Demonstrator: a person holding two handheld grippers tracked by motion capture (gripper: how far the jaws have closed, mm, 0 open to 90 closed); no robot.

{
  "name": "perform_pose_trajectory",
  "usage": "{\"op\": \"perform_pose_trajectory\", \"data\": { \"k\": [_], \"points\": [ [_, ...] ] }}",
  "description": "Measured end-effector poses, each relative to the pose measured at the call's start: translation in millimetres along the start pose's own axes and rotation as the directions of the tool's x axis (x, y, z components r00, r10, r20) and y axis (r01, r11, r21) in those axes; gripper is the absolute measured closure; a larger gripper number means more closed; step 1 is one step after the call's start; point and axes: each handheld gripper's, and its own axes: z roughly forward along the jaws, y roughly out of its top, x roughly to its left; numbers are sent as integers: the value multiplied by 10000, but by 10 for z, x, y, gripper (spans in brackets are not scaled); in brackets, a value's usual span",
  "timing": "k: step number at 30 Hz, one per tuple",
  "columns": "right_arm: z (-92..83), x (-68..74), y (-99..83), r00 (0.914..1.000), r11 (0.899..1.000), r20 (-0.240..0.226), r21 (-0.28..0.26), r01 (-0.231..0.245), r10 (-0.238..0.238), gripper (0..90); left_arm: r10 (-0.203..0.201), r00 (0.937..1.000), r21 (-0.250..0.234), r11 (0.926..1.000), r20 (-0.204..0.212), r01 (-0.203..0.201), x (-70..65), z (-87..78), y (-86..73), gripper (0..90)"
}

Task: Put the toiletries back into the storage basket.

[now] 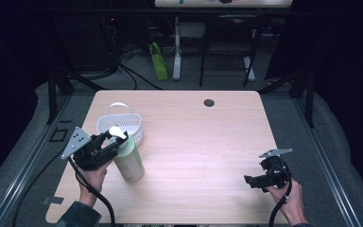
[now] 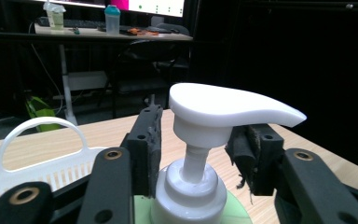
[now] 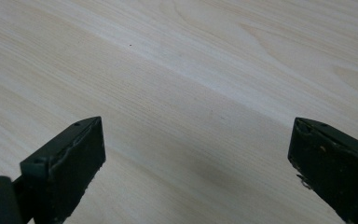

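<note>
A pale green pump bottle (image 1: 129, 163) with a white pump head (image 2: 223, 109) stands on the wooden table (image 1: 194, 142), just in front of a white slotted basket (image 1: 133, 124). My left gripper (image 1: 116, 138) reaches in from the left at pump height. In the left gripper view its jaws flank the pump's neck, and a narrow gap shows beside the left pad (image 2: 154, 140), so the left gripper (image 2: 198, 140) is open around the neck. My right gripper (image 1: 248, 180) hovers low at the table's front right. The right gripper (image 3: 196, 158) is wide open over bare wood.
The basket's handle (image 2: 42, 123) arches up just left of the bottle. A small dark hole (image 1: 209, 102) sits near the table's far edge. Beyond the table stand a desk's legs, a chair (image 1: 227, 42) and a green object (image 1: 159, 61) on the floor.
</note>
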Motion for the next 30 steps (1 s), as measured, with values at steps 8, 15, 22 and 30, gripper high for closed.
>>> {"op": "perform_pose_trajectory", "data": {
  "k": [8,15,22,30],
  "points": [
    [-5,-2,0,10000,10000,-1,-53,50,-50,33,-110,9998,-229,9997,150,113,2,-10,-6,642],
    [-5,6,1,10000,10000,1,-30,29,-29,33,-49,9999,-211,9998,133,51,9,-14,0,665],
    [-1,-11,-5,10000,10000,-2,-13,11,-11,33,-69,9998,-94,9999,194,71,24,0,21,667],
    [-13,-10,-5,10000,10000,36,-77,37,-36,33,-69,9999,-10,10000,111,69,31,-17,44,669]
  ]
}}
